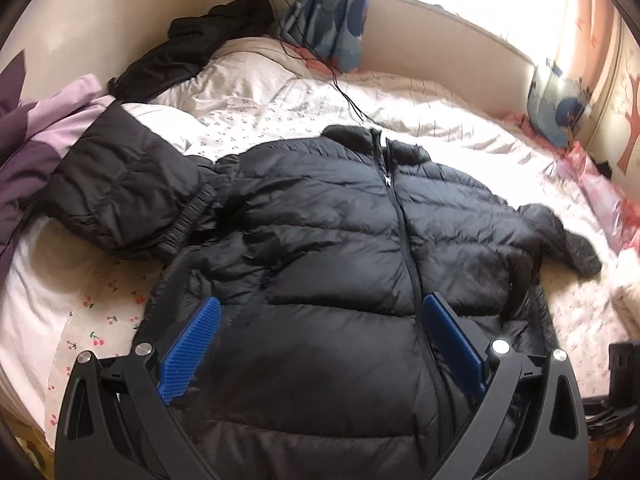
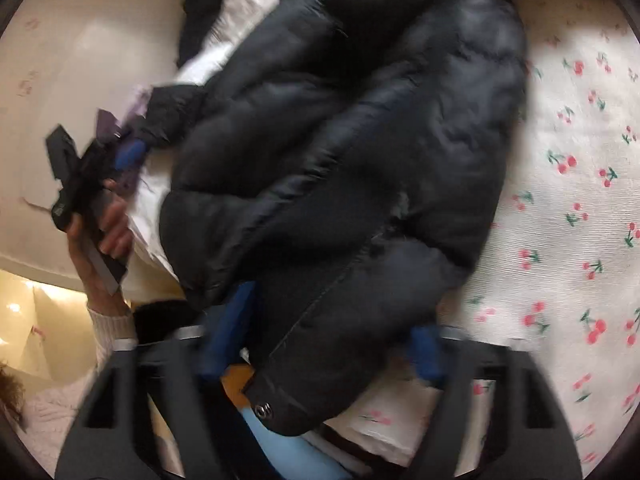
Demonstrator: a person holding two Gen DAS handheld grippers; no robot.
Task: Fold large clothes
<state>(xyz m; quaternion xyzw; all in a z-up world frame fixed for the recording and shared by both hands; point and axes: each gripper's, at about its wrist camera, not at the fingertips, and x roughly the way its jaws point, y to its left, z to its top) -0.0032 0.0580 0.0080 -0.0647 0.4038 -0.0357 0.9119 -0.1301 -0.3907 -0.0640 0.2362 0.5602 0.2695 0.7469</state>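
A black puffer jacket [image 1: 360,240] lies front up on the bed, zipped, collar toward the far side. Its left sleeve [image 1: 132,188] is bent back on itself, its right sleeve [image 1: 560,236] points right. My left gripper [image 1: 320,316] hovers over the jacket's lower front, blue pads wide apart, holding nothing. In the right wrist view the same jacket [image 2: 352,140] fills the middle, blurred. My right gripper [image 2: 328,320] stands open around the hem corner with a snap button [image 2: 262,410]. The other hand and left gripper [image 2: 84,184] show at left.
The bed has a white cherry-print sheet [image 1: 100,320]. A second dark garment [image 1: 200,44] lies by the pillows [image 1: 248,76]. A purple quilt [image 1: 36,128] is at the left. A black cable [image 1: 340,88] crosses the bed. Wall and curtained window lie behind.
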